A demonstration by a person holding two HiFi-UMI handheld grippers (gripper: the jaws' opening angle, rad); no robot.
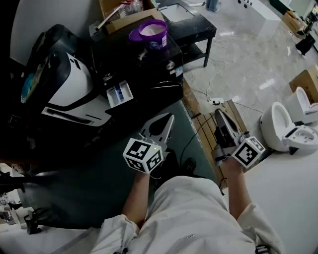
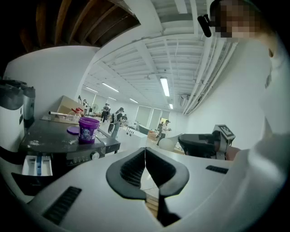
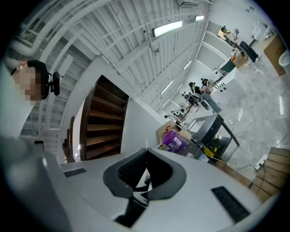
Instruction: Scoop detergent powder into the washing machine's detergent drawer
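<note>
A purple detergent tub (image 1: pixel 153 34) stands open on top of the black washing machine (image 1: pixel 144 64), its lid (image 1: pixel 135 35) lying beside it on the left. The tub (image 2: pixel 88 129) also shows in the left gripper view, and the tub (image 3: pixel 173 140) shows far off in the right gripper view. The detergent drawer (image 1: pixel 119 94) is pulled out at the machine's front left; the drawer (image 2: pixel 37 165) has white and blue compartments. My left gripper (image 1: pixel 170 118) is shut and empty, short of the machine. My right gripper (image 1: pixel 217 112) is shut and empty, off to the right over wooden slats.
A black-and-white appliance (image 1: pixel 59 84) sits left of the washing machine. A cardboard box (image 1: pixel 121 15) and a black table (image 1: pixel 191 25) stand behind it. Cables (image 1: pixel 213 94) trail across the marble floor, and white toilets (image 1: pixel 285 126) stand at the right.
</note>
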